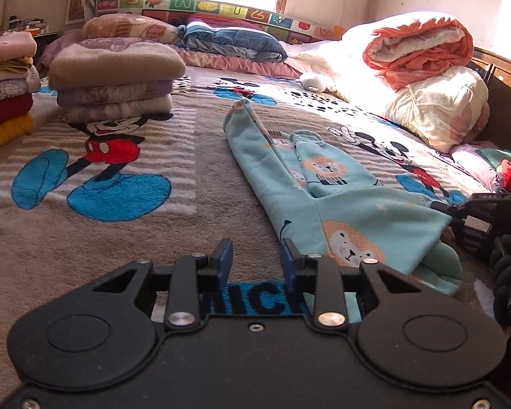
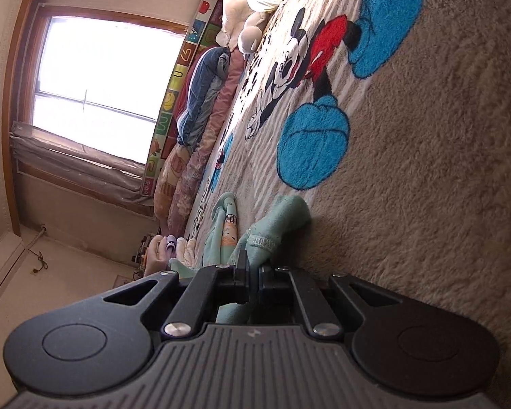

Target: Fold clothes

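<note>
A light teal child's garment with lion prints (image 1: pixel 323 184) lies on the Mickey Mouse blanket (image 1: pixel 119 211), running from the middle of the bed toward the lower right. My left gripper (image 1: pixel 255 252) stands open over the blanket just left of the garment's near end, with only blanket showing between its blue pads. My right gripper (image 1: pixel 473 211) appears at the right edge of the left wrist view, at the garment's right corner. In the right wrist view, rolled on its side, the right gripper (image 2: pixel 252 266) is shut on a bunched fold of the teal garment (image 2: pixel 282 218).
Two stacks of folded clothes (image 1: pixel 112 78) (image 1: pixel 3 92) stand at the back left of the bed. Pillows (image 1: pixel 231 41) line the headboard. A rolled orange quilt (image 1: pixel 419 47) on white bedding fills the back right, next to the dark wooden bed edge (image 1: pixel 504 102). More clothes (image 1: pixel 483 163) lie at the right.
</note>
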Tool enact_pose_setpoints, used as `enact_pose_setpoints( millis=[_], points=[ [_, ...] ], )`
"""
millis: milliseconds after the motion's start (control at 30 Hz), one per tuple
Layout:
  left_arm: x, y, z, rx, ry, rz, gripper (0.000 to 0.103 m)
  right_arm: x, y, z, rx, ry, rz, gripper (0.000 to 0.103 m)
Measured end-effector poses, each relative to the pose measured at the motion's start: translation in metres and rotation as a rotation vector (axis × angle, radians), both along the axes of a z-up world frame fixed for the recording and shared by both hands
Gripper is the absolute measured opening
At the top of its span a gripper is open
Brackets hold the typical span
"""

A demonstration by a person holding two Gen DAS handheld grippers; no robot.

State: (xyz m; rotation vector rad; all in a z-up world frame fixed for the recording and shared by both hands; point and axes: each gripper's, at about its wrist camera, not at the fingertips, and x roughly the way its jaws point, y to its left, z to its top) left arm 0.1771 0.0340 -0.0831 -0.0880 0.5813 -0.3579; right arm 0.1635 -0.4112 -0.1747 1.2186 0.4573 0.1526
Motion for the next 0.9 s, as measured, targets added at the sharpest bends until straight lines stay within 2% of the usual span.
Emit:
enact_pose_setpoints(
  millis=[67, 233, 400, 567, 733, 833, 900],
  points=[
    [0.008, 0.000, 0.001, 0.000, -0.008, 0.021, 0.029, -0.001, 0.002, 0.000, -0.006, -0.006, -0.001, 0.007],
    [0.050, -0.024, 0.015, 0.064, -0.047, 0.010, 0.029, -0.001, 0.002, 0.000, 0.002, -0.032, -0.004, 0.007],
    [0.129, -0.054, 0.019, 0.182, -0.062, -0.022, 0.026, 0.000, 0.001, -0.002, 0.003, -0.026, -0.002, 0.007],
    [0.197, -0.070, 0.005, 0.233, -0.009, -0.039, 0.017, -0.001, -0.001, -0.003, 0.021, -0.039, 0.003, 0.007],
    [0.234, -0.086, -0.007, 0.258, 0.032, -0.104, 0.017, 0.002, -0.004, -0.004, 0.032, -0.040, 0.015, 0.008],
    [0.244, -0.100, -0.014, 0.312, 0.054, -0.133, 0.017, 0.004, -0.004, -0.004, 0.032, -0.040, 0.027, 0.009],
    [0.246, -0.100, -0.007, 0.285, 0.044, -0.125, 0.017, 0.005, -0.004, -0.004, 0.032, -0.041, 0.034, 0.010]
  ],
)
